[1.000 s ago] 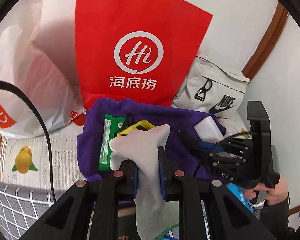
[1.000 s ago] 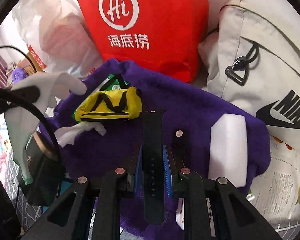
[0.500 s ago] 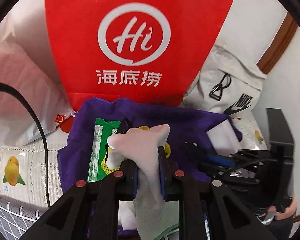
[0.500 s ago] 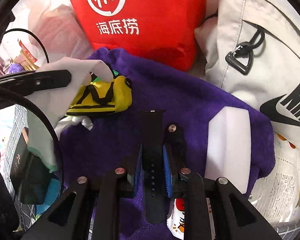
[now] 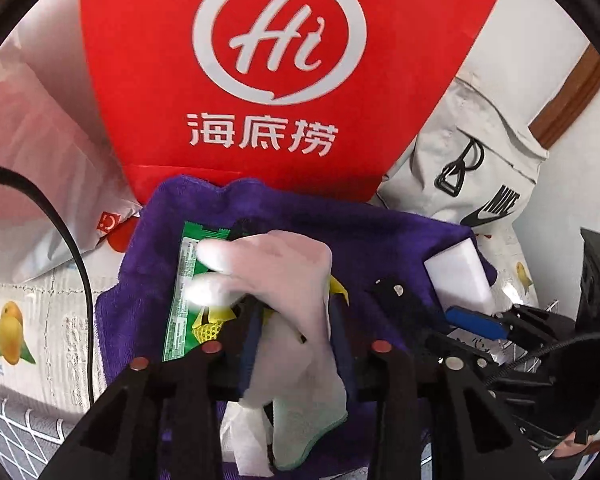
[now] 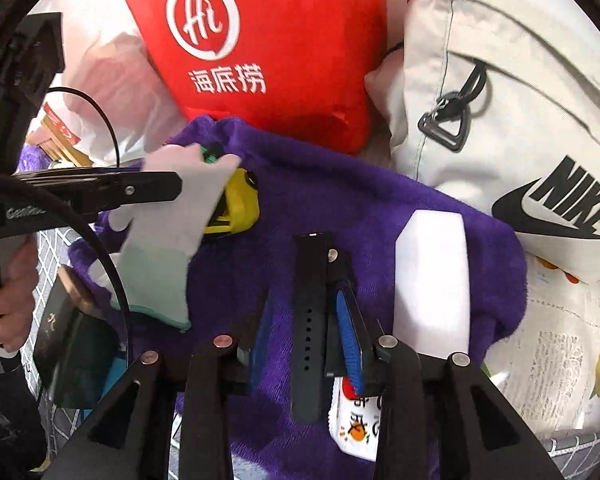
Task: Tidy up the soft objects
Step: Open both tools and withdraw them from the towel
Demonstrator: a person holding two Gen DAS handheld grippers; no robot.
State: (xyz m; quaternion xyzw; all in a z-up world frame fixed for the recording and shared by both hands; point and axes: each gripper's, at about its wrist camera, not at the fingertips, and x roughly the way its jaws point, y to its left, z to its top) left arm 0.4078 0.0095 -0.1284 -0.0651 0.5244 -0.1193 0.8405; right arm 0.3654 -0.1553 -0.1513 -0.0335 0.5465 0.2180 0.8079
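both grippers' jaws had just been opening: left gripper (image 5: 296,332) w/ white glove (image 5: 288,280) loose between, right gripper (image 6: 308,336) around black strap (image 6: 310,320), neither pinched; best lift straight off purple towel (image 6: 380,208).

Left gripper (image 5: 294,320) and right gripper (image 6: 306,312) angled down, fingers just opening

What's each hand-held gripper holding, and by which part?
Nothing gripped: both jaws have just been opening. The white glove hangs loose, mid-palm, inside the left hand-held gripper; the black watch strap lies free inside the right hand-held gripper.

White wall (image 5: 572,20) — brown wooden trim (image 5: 568,100)
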